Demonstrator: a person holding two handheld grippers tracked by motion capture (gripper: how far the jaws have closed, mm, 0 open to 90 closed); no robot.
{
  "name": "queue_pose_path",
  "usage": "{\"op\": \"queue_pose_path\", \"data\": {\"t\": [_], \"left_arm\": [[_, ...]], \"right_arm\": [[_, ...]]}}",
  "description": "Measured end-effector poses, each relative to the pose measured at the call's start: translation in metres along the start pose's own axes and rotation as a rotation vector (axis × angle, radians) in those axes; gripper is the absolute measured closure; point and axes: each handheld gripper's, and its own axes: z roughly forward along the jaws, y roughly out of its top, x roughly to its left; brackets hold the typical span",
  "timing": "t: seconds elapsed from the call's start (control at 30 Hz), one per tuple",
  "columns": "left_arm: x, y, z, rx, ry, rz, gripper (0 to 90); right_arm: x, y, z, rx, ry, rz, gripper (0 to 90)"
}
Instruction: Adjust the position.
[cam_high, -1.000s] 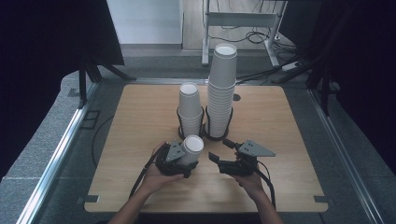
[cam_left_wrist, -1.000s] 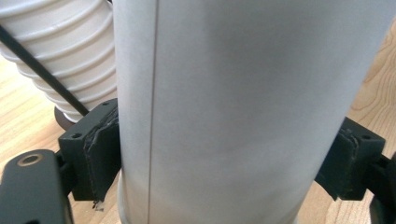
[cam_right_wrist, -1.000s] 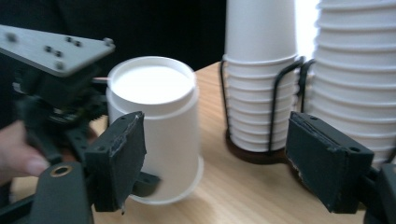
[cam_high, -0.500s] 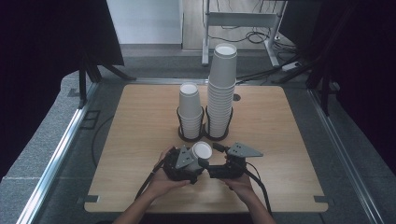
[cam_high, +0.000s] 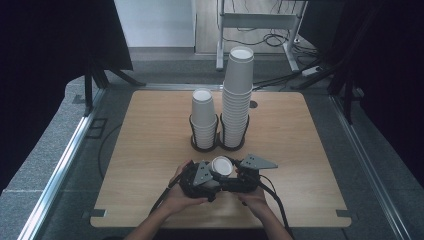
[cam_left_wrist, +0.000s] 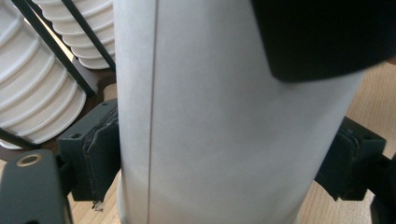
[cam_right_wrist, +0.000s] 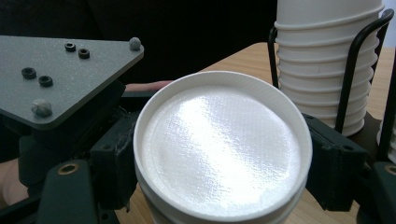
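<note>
two hand-held grippers clamp one upside-down cup, low over the counter's near edge.

left hand-held gripper (cam_high: 212, 175) has its jaws narrow on the cup (cam_high: 221, 166), pads pressed to the white wall in the left gripper view; right hand-held gripper (cam_high: 235, 176) has just been closing and now pinches the cup just under its upturned base (cam_right_wrist: 219, 149), one jaw each side. beyond both, two racks hold the short stack (cam_high: 204, 119) and tall stack (cam_high: 237, 97). this looks like pulling one nested cup off another: keep the left grip firm, pull the right straight along the cup's axis, squeeze lightly so the paper wall doesn't crease, and stay clear of the racks ahead.
</note>
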Motion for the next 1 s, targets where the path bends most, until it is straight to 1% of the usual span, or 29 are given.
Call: {"op": "queue_pose_path", "data": {"t": [0.07, 0.1, 0.2, 0.23, 0.27, 0.4, 0.47, 0.53, 0.57, 0.7, 0.8, 0.83, 0.87, 0.97, 1.0], "left_arm": [[0.000, 0.000, 0.000, -0.006, 0.001, 0.001, 11.8], [0.000, -0.001, 0.000, -0.024, 0.000, 0.005, 11.1], [0.001, 0.000, -0.001, -0.029, -0.005, -0.007, 6.1], [0.002, 0.000, -0.002, -0.032, -0.007, -0.015, 6.1], [0.003, 0.000, -0.003, -0.035, -0.003, -0.024, 3.7], [0.005, 0.000, -0.004, -0.047, -0.007, -0.039, 2.1], [0.006, -0.001, -0.004, -0.045, -0.002, -0.043, 1.8], [0.006, -0.001, -0.004, -0.045, -0.003, -0.045, 1.4], [0.006, -0.001, -0.005, -0.047, -0.006, -0.046, 1.2], [0.007, -0.002, -0.006, -0.052, -0.009, -0.049, 0.7], [0.008, -0.002, -0.007, -0.055, -0.016, -0.052, 0.0], [0.008, -0.002, -0.007, -0.057, -0.016, -0.050, 0.0], [0.007, -0.002, -0.007, -0.058, -0.017, -0.048, 0.0], [0.007, -0.002, -0.005, -0.051, -0.019, -0.040, 0.0], [0.006, -0.002, -0.005, -0.048, -0.018, -0.038, 0.0]], "right_arm": [[0.000, 0.000, 0.000, -0.003, 0.000, 0.002, 23.8], [-0.001, 0.001, -0.001, -0.010, -0.001, 0.008, 24.1], [-0.001, 0.002, -0.002, -0.020, -0.007, 0.013, 24.3], [0.000, 0.002, -0.003, -0.023, -0.017, 0.005, 24.3], [0.000, 0.003, -0.005, -0.041, -0.014, 0.004, 24.4], [-0.001, 0.005, -0.009, -0.059, -0.019, 0.017, 24.4], [-0.003, 0.006, -0.012, -0.074, -0.048, 0.032, 24.5], [-0.005, 0.007, -0.013, -0.081, -0.044, 0.041, 24.6], [-0.007, 0.007, -0.015, -0.088, -0.035, 0.061, 24.6], [-0.008, 0.008, -0.018, -0.100, -0.033, 0.068, 24.6], [-0.009, 0.009, -0.020, -0.111, -0.019, 0.082, 24.6], [-0.009, 0.009, -0.020, -0.111, -0.019, 0.082, 24.6], [-0.008, 0.009, -0.020, -0.113, -0.009, 0.095, 24.7], [-0.007, 0.009, -0.019, -0.114, -0.003, 0.096, 24.6], [-0.005, 0.009, -0.019, -0.114, 0.008, 0.100, 24.6]]}}
